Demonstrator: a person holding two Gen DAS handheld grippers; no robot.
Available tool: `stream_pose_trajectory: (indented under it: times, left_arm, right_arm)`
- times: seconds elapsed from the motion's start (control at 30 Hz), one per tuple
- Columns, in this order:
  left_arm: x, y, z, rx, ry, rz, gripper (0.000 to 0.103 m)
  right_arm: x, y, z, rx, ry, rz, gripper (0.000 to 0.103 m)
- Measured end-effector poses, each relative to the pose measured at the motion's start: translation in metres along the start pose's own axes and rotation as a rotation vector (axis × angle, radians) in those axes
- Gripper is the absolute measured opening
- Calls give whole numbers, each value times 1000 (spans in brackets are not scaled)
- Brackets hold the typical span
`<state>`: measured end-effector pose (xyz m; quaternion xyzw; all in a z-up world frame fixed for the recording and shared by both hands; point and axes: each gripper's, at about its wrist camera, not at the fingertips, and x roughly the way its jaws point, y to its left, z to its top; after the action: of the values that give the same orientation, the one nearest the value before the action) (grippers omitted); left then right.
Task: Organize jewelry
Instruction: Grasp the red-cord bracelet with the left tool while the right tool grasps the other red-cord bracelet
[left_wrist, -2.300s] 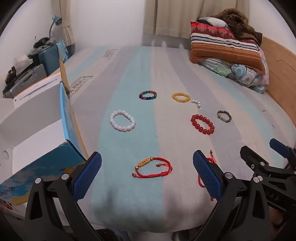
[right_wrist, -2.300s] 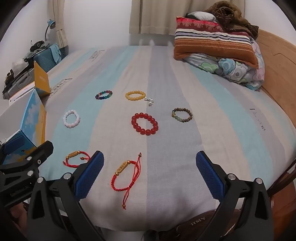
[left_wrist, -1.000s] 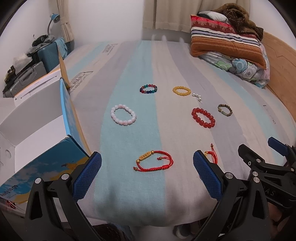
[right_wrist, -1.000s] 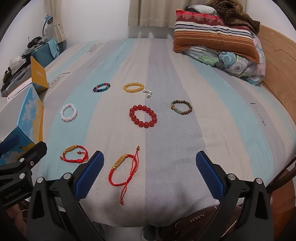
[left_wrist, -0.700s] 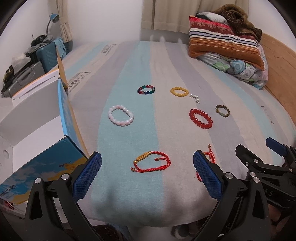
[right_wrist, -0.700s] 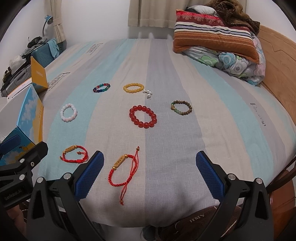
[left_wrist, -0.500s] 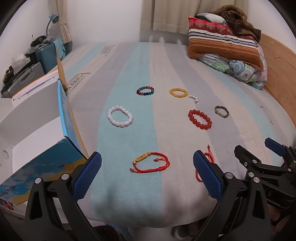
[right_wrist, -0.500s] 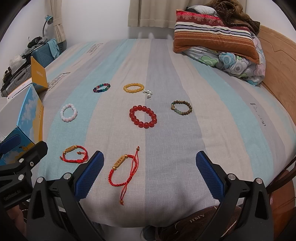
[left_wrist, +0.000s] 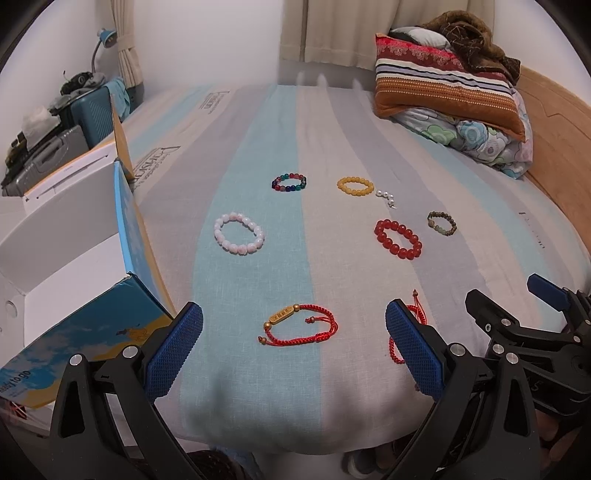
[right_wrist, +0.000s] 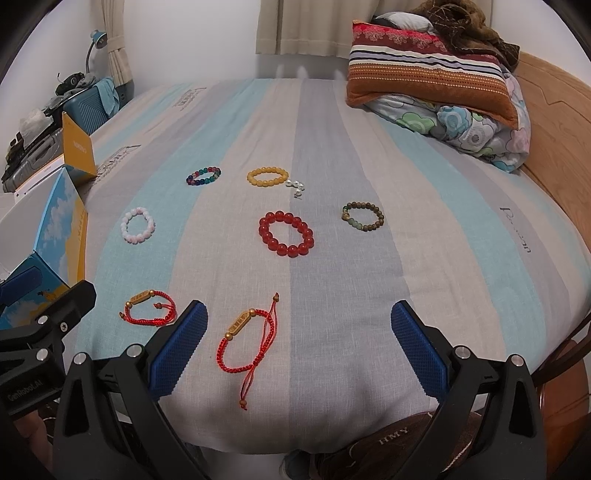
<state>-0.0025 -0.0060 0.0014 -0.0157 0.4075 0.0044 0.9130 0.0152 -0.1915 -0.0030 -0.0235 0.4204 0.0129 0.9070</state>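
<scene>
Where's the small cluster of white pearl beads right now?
The small cluster of white pearl beads lies mid-bed in both wrist views, just right of the yellow bead bracelet and beyond the big red bead bracelet.

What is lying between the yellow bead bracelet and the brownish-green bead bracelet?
A small cluster of white pearl beads lies beside the yellow bead bracelet, on the way to the brownish-green bead bracelet; the right wrist view shows it best.

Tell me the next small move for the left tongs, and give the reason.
Probably lower the left tongs onto the red cord bracelet lying between their open pads and close on it. It is the nearest piece, both tongs are open and holding nothing, and the open box sits just to the left, a likely place to put jewelry.
</scene>
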Motion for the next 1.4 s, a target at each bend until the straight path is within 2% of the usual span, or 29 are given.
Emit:
stream_pose_trajectory:
  times: [0.57,0.73,0.93,1.17,1.23,1.33,1.4]
  left_arm:
    - [3,-1,-1,3,3,0,97]
    - [21,5,-3,3,18,11,97]
    - [64,11,-10,9,93,19,97]
    - [111,12,-12,9,161,49,97]
    - [122,13,-14,3,181,60,97]
    - [138,15,-17,-13,223,62,97]
    - [142,16,-19,-18,225,64,98]
  right_arm:
    - [4,3,-1,-11,12,0,96]
    - [26,10,-9,-45,103,21,96]
    - [62,16,-18,-49,248,76,96]
    - [86,27,-24,-94,301,68,96]
    - [94,29,-26,-100,326,66,93]
    - [109,27,-29,-68,388,107,83]
    - [112,24,-30,-41,400,122,77]
